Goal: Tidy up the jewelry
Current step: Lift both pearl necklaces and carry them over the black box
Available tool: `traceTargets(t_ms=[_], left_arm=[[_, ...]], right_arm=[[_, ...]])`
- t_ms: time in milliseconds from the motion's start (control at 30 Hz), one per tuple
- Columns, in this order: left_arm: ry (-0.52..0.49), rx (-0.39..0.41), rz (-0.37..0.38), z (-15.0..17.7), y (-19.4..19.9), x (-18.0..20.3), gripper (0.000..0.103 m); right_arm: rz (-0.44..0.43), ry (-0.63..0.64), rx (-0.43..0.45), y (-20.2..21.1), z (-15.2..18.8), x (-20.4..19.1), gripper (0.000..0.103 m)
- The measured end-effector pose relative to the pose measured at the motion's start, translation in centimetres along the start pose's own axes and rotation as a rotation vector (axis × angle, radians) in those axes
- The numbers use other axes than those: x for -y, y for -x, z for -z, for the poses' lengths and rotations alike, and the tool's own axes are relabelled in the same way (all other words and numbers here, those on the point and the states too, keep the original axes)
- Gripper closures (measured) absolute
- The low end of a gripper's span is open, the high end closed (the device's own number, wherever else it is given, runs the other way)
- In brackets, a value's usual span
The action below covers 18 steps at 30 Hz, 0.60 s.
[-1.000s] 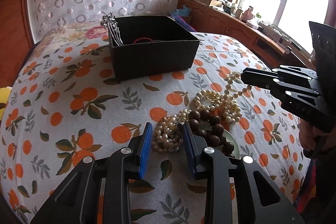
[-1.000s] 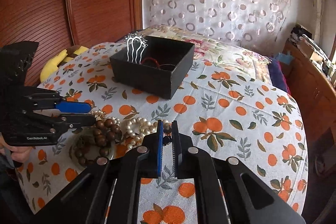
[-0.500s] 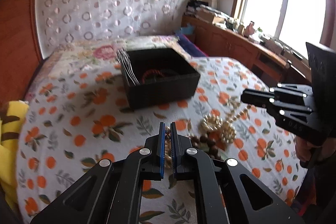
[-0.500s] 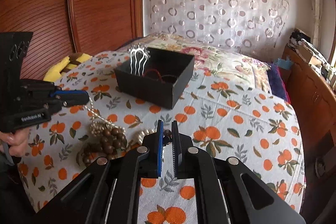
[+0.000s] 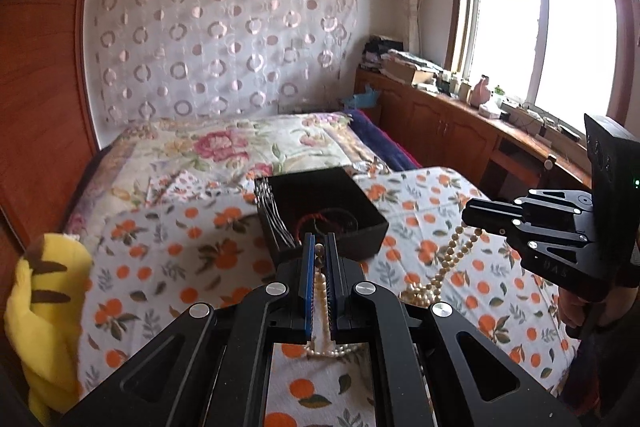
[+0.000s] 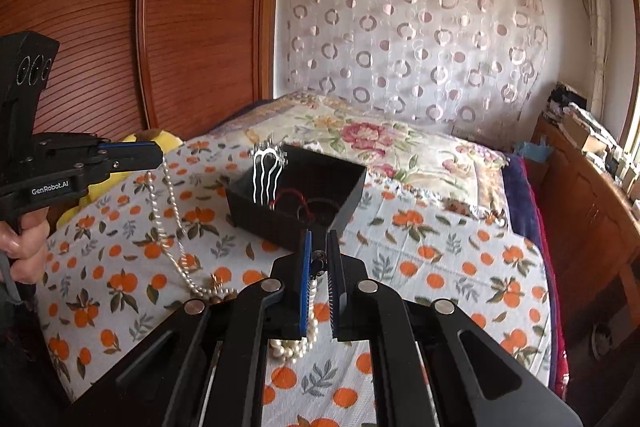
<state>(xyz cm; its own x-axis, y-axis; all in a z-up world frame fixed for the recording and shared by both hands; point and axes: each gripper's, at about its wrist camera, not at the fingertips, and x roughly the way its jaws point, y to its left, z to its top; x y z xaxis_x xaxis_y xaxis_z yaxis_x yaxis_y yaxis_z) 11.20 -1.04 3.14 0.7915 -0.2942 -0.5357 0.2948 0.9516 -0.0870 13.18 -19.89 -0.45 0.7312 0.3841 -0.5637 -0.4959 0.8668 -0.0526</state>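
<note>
My left gripper (image 5: 319, 251) is shut on a pearl necklace (image 5: 320, 287) and holds it lifted above the bed; its strand hangs below the left gripper in the right wrist view (image 6: 170, 203). My right gripper (image 6: 320, 259) is shut on another pearl strand (image 6: 310, 323), which hangs below it in the left wrist view (image 5: 452, 259). A black open box (image 5: 332, 215) stands ahead on the bed; it holds a silver hair comb (image 6: 266, 175) and a red bracelet (image 6: 290, 199).
The bed carries an orange-print cloth (image 6: 440, 267). A yellow plush toy (image 5: 44, 315) lies at the bed's left edge. A wooden headboard (image 6: 160, 27) rises on the left. A wooden cabinet (image 5: 460, 131) with clutter runs under the window.
The left gripper closed on a pearl necklace. Both grippers then rose, lifting pearl strands off the pile on the cloth.
</note>
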Motion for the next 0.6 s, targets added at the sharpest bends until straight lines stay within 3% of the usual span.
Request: traceTargets(t_ms=[600], left_arm=[[-0.05,0.091,-0.01,-4.5,2.6,1.3,0.099]], right_arm=[[0.023,0.035,0.101,2.1,-5.4,0.1,0.094]])
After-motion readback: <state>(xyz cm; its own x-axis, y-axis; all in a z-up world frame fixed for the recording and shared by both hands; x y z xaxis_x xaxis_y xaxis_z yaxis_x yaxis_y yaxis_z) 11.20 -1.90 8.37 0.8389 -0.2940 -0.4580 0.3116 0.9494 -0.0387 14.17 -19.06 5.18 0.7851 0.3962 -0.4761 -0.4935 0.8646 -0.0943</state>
